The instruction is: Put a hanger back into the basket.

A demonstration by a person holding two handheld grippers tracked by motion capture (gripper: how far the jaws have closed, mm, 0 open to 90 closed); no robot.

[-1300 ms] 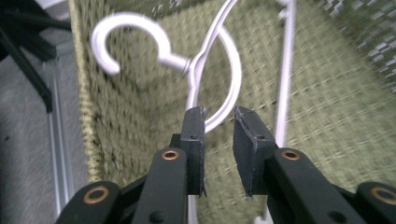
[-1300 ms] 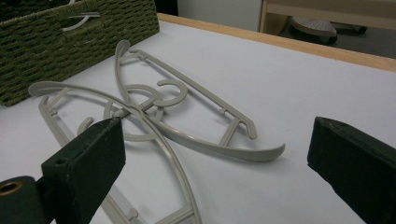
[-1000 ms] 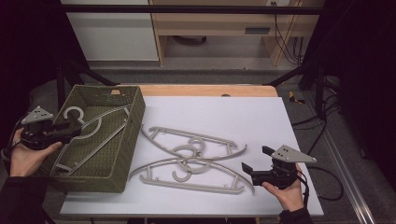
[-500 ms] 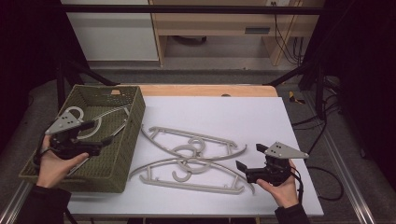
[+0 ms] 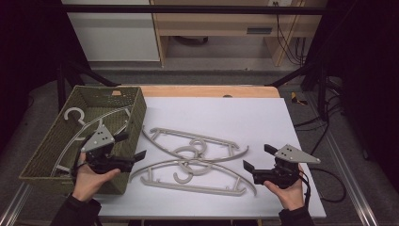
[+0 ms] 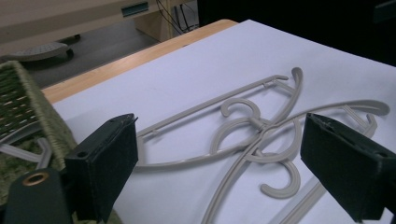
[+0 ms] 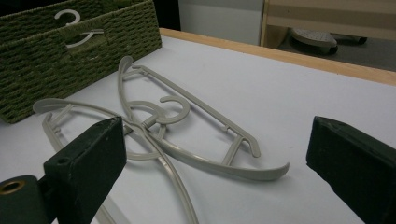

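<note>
— Grey plastic hangers (image 5: 195,157), two of them, lay crossed on the white counter (image 5: 263,122), ahead of the left gripper (image 5: 131,147) and between its jaws in the left gripper view. The jaws had just been opening and stood wide, with nothing between the pads.

— And the right gripper (image 5: 256,157)?

— Its jaws stood wide too, empty, just beyond the end of the nearer hanger (image 5: 193,176). In the right gripper view the farther hanger (image 7: 205,140) lay ahead between the jaws.

— Anything hard to make out?

— A third hanger (image 5: 87,125) lay in the green woven basket (image 5: 136,110), beside and behind the left gripper's jaws; the hand and gripper hid its lower part. The jaws cut off the nearer hanger's ends in both gripper views.

— Shapes?

— Thin curved arms, a straight bar, a rounded hook at the middle. The basket was coarse weave with a handle slot.
</note>
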